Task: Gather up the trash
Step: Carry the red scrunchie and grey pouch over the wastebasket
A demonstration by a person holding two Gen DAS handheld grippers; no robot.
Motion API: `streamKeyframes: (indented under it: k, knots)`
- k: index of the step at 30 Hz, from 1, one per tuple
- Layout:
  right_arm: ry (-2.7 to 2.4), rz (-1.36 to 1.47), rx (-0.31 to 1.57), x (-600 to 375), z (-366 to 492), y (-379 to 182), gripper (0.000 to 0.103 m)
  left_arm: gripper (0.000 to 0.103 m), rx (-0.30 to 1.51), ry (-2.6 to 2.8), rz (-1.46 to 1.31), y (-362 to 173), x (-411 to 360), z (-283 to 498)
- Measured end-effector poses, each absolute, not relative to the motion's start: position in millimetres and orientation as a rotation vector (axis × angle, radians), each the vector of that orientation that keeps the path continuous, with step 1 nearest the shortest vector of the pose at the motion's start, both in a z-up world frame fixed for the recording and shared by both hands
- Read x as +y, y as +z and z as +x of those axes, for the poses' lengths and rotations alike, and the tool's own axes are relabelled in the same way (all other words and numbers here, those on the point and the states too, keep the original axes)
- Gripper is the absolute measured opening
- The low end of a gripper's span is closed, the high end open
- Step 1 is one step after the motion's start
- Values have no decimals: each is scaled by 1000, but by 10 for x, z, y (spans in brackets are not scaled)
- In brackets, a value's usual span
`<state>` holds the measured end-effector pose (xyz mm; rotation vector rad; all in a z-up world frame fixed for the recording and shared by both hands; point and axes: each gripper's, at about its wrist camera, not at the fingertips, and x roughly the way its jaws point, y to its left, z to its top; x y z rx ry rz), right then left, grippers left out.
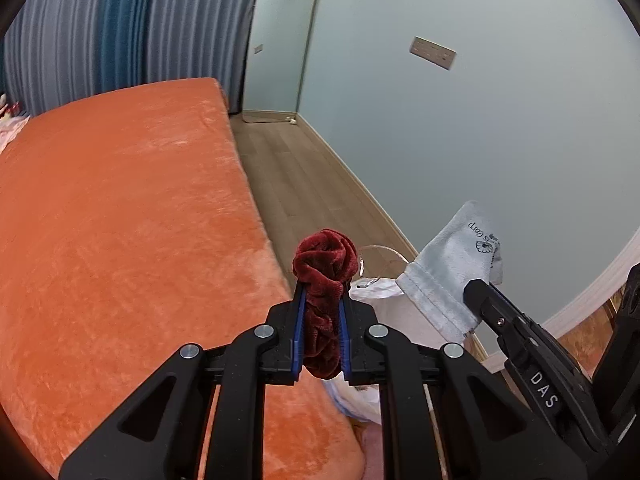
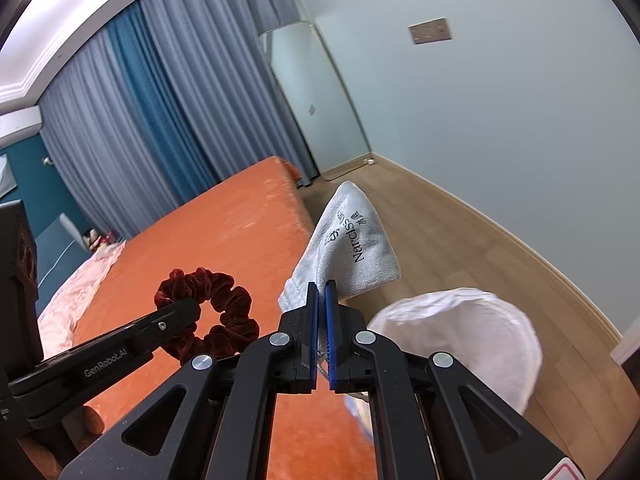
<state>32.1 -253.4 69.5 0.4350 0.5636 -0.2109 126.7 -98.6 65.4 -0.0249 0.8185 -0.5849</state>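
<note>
Nearest in the left wrist view, the left gripper (image 1: 322, 312) is clamped on a dark red scrunchie (image 1: 325, 268), a ruffled velvet ring squeezed into a tall bunch between the blue pads. Just right of it, the right gripper (image 2: 322, 292) has its jaws nearly closed on the hem of a pale grey cloth (image 2: 352, 240), a soft, stitched, pouch-like piece with black printed lettering that stands up in a floppy triangle above the fingers.

Both pieces are lifted clear of the bed (image 1: 120, 208), so the picking-up part looks done for these two; what is left is carrying them to the bin and letting go.

That bin (image 2: 460, 340) sits just right of the bed's near corner, below and a little beyond the grippers: a round container lined with a crinkled white bag, mouth open. A clear curved rim shows at its far edge in the left wrist view, possibly the bin's own wall, though the picture is too cramped there to be sure.

The bed is covered in a plush orange blanket with a brushed nap, and nothing else lies on the stretch in view. Right of the bed runs a strip of wood-plank floor (image 2: 460, 248); beyond the bed's far end stand a tall mirror (image 2: 316, 92) and pleated blue curtains (image 2: 160, 92).
</note>
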Motion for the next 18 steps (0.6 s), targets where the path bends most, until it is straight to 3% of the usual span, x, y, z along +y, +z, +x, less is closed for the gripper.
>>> streamKeyframes:
  k: [18]
  knots:
    - [-316, 491, 557, -2969, -59, 554, 4, 14, 829, -731, 41, 627, -1715, 1050]
